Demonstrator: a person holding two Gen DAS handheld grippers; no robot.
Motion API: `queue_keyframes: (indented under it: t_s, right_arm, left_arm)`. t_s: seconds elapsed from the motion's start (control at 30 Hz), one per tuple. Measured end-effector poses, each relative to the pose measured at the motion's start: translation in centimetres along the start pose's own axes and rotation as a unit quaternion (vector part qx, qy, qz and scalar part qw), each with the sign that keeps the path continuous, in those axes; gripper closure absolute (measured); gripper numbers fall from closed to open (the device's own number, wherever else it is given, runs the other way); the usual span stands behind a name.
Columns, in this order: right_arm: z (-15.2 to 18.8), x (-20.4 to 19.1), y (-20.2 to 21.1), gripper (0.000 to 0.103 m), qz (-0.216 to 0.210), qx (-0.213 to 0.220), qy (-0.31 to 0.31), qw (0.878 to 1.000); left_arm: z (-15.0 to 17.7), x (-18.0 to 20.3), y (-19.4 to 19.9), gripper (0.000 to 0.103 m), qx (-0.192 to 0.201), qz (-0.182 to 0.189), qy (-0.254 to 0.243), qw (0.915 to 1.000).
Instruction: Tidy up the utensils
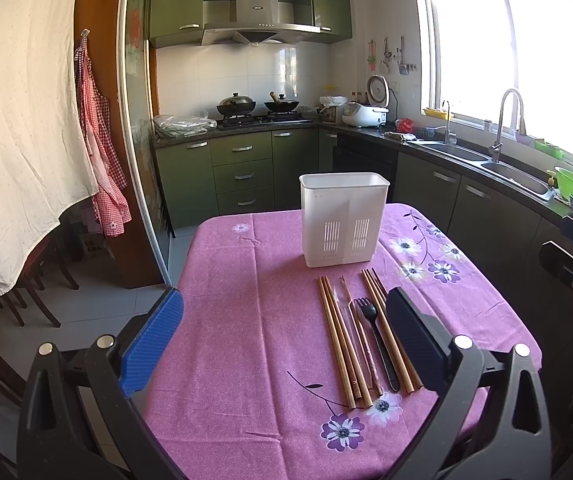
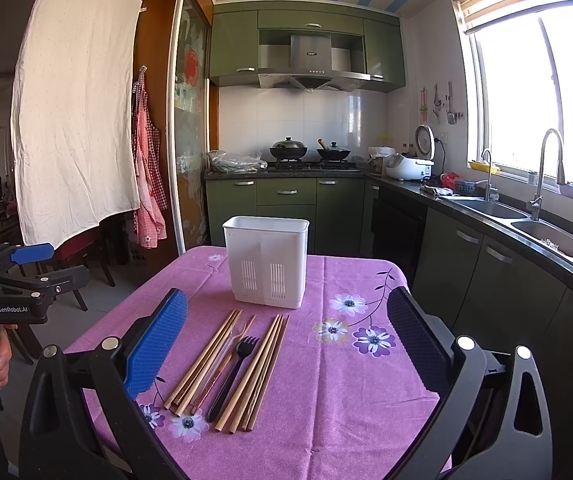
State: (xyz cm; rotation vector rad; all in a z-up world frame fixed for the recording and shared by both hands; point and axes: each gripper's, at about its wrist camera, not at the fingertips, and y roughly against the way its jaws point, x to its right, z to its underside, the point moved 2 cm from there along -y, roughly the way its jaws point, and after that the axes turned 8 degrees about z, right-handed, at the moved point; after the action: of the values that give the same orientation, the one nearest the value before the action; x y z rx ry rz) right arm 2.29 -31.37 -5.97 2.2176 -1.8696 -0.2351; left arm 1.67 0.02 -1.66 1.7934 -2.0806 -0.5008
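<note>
With both claws, left (image 1: 284, 330) and right (image 2: 286, 334), gaping empty, I'd pinch one chopstick (image 2: 246, 376) mid-shaft near the table's (image 2: 358, 408) front edge, then tip it upright into the holder (image 2: 266, 262).

"GenRobot.AI" — white lettering on the left gripper (image 2: 32, 256); hood badge (image 2: 310, 54) perhaps unreadable.

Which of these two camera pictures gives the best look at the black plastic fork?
The right wrist view: the black fork lies unobstructed from tines to handle among the chopsticks. In the left wrist view the fork is also visible, but it sits close beside the left gripper finger.
</note>
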Motion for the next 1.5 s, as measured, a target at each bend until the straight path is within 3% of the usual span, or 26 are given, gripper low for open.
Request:
queue_keyframes:
  t_s: [1.5]
  right_arm:
    - [0.21,-0.08,-0.38,0.004,-0.001,-0.004,-0.001,1.0]
  left_arm:
    - [-0.18,0.14,-0.13,0.007,-0.004,-0.002,-0.004,1.0]
